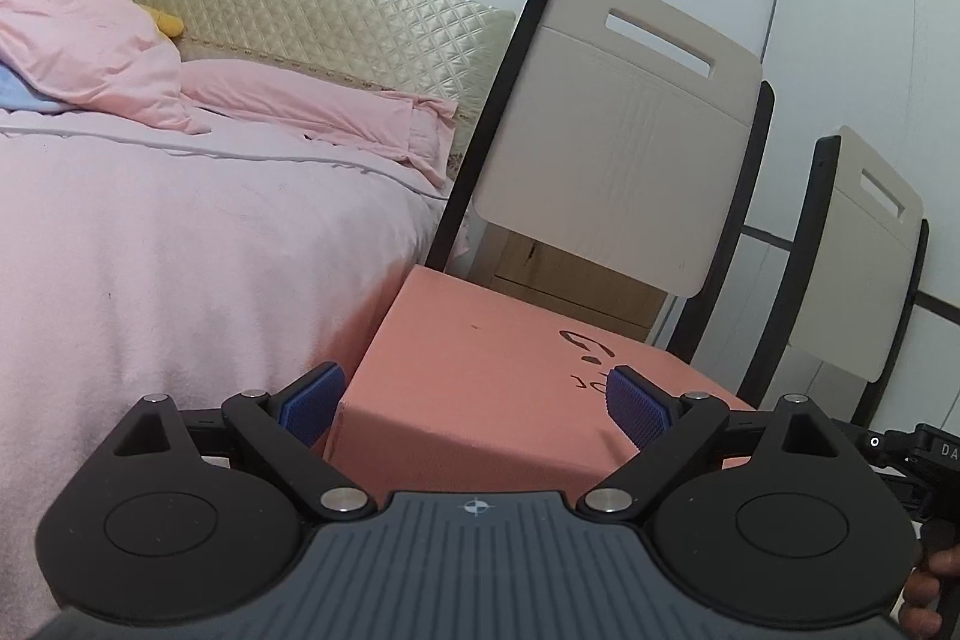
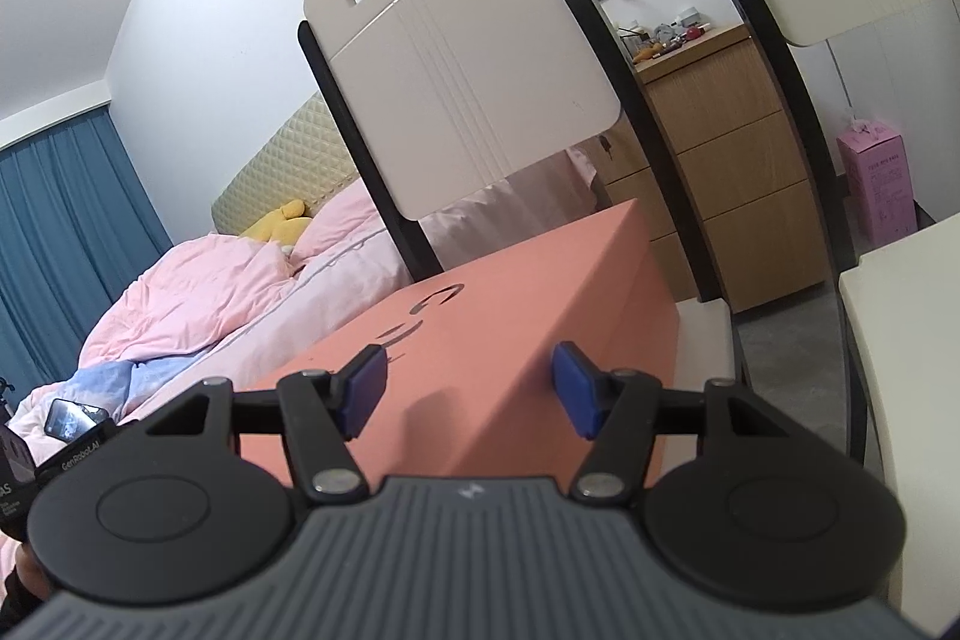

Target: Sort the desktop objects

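A salmon-pink box [image 1: 480, 370] with dark lettering on its lid stands on a chair seat; it also shows in the right wrist view [image 2: 510, 316]. My left gripper [image 1: 477, 400] is open and empty, its blue pads [image 1: 312, 403] spread just above the box's near edge. My right gripper [image 2: 471, 391] is open and empty, its blue pads [image 2: 573, 388] held over the box's near corner. Neither gripper touches the box as far as I can tell. No small desktop objects are in view near the grippers.
A cream chair back with black frame [image 1: 618, 130] rises behind the box, a second one [image 1: 864, 250] to its right. A bed with pink bedding [image 1: 180, 232] lies left. A wooden drawer unit [image 2: 732, 172], a pink carton [image 2: 876, 184] and a white table edge [image 2: 912, 340] lie right.
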Motion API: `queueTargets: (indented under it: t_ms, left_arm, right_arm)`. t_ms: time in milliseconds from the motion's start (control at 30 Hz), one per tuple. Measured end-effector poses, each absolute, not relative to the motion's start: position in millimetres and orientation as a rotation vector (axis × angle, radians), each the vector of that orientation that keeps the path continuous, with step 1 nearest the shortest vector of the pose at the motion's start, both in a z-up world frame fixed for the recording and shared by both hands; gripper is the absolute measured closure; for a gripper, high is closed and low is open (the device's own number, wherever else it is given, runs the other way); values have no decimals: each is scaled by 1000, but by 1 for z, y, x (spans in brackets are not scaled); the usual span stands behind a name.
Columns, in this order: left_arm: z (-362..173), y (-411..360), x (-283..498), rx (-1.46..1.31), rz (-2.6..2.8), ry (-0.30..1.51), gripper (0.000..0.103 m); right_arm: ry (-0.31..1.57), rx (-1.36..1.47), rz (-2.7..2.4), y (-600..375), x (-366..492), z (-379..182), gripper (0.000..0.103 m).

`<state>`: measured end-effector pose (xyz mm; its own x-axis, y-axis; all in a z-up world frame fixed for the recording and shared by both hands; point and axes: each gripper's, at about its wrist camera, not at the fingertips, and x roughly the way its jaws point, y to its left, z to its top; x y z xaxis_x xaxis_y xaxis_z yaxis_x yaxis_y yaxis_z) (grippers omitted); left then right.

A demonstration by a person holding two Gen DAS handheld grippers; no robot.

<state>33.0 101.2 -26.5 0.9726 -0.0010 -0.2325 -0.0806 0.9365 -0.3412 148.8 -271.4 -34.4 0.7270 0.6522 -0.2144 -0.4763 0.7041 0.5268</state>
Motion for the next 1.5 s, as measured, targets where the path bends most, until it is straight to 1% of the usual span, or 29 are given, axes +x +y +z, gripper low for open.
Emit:
queueTargets:
  t_ms: [100, 300, 900, 1100, 1233, 1300, 1500]
  left_arm:
    - [-24, 99, 31, -349, 41, 249, 8]
    - [-24, 79, 34, -227, 78, 322, 8]
    - [-42, 80, 62, -193, 40, 393, 7]
    - [-41, 80, 85, -173, 33, 405, 6]
    - [-40, 77, 86, -132, 28, 387, 6]
    - [-36, 73, 81, -93, 28, 372, 5]
    - [-18, 61, 42, -61, 31, 284, 4]
  right_arm:
    - [401, 458, 655, -274, 144, -31, 41]
    - [408, 435, 661, -278, 139, -31, 41]
    - [466, 417, 624, -282, 143, -47, 41]
    - [453, 352, 577, -273, 139, -45, 41]
    - [466, 306, 548, -267, 147, -49, 41]
    - [457, 296, 531, -266, 148, -47, 44]
    - [325, 237, 480, -265, 116, -19, 44]
